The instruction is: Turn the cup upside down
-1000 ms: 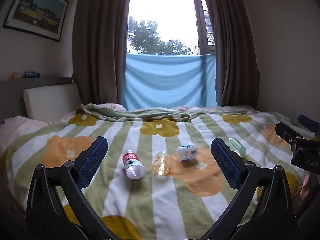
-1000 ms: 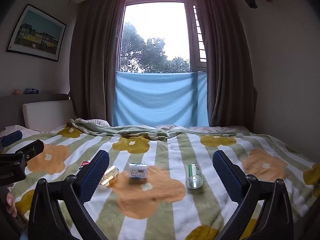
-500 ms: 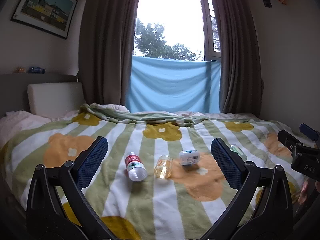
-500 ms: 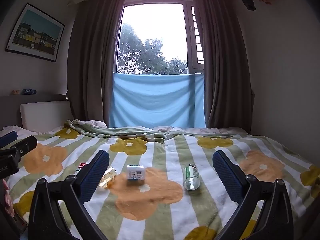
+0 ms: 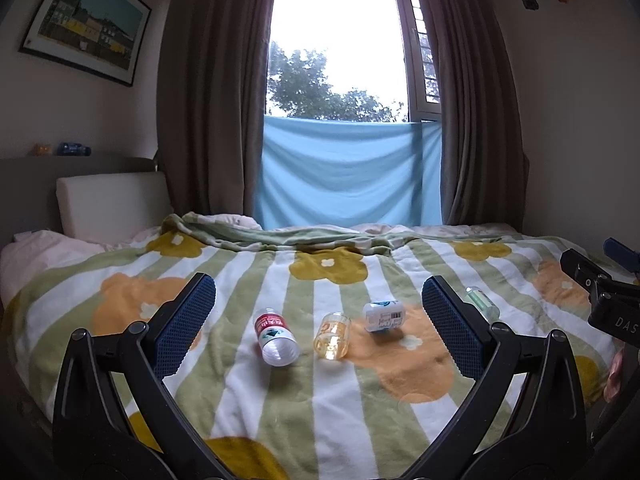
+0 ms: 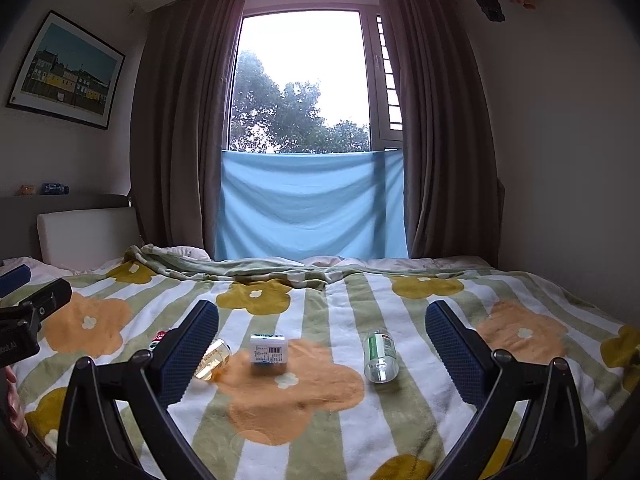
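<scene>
Four small containers lie on their sides in a row across the striped flowered blanket [image 5: 320, 412]: a red-labelled cup [image 5: 276, 336], a yellowish clear cup [image 5: 332, 336], a white box-like tub [image 5: 384, 315] and a green-labelled cup [image 6: 380, 356]; which one is meant I cannot tell. The left gripper [image 5: 318, 324] hangs above the blanket with its jaws spread wide, holding nothing; the right gripper [image 6: 322, 354] is likewise wide open and empty, the tub and green cup lying between its fingers' lines.
</scene>
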A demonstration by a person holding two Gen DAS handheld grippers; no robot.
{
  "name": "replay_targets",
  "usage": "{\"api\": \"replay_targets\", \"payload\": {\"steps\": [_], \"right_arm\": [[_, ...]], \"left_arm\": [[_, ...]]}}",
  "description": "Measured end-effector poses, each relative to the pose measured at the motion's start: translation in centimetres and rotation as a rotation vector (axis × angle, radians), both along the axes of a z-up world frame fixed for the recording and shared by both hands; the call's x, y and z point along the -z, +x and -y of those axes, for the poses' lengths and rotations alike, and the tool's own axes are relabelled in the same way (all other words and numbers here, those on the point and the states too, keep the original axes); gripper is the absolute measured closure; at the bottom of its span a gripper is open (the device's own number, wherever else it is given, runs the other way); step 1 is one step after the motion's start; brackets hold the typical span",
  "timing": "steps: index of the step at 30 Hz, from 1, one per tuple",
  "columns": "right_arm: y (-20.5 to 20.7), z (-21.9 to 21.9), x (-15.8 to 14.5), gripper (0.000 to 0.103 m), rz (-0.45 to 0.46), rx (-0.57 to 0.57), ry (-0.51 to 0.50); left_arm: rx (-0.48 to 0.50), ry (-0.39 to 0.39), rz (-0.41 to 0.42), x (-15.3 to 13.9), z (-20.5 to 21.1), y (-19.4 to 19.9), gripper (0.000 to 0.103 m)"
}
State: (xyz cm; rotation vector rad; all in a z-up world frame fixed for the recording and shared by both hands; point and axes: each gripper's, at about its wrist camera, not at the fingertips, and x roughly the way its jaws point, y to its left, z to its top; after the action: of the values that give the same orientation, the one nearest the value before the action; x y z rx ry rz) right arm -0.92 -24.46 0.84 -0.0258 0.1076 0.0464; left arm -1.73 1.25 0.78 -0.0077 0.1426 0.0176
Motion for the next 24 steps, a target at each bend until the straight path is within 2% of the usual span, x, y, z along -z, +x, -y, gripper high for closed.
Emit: {"api": "replay_targets", "payload": {"steps": [24], "right_arm": [[0.7,-1.2,0.3,0.0,-0.015,0.021,-0.016]], "left_arm": [[-0.012,-0.033,-0.004,0.3,-1.6,-0.1,0.0]]}}
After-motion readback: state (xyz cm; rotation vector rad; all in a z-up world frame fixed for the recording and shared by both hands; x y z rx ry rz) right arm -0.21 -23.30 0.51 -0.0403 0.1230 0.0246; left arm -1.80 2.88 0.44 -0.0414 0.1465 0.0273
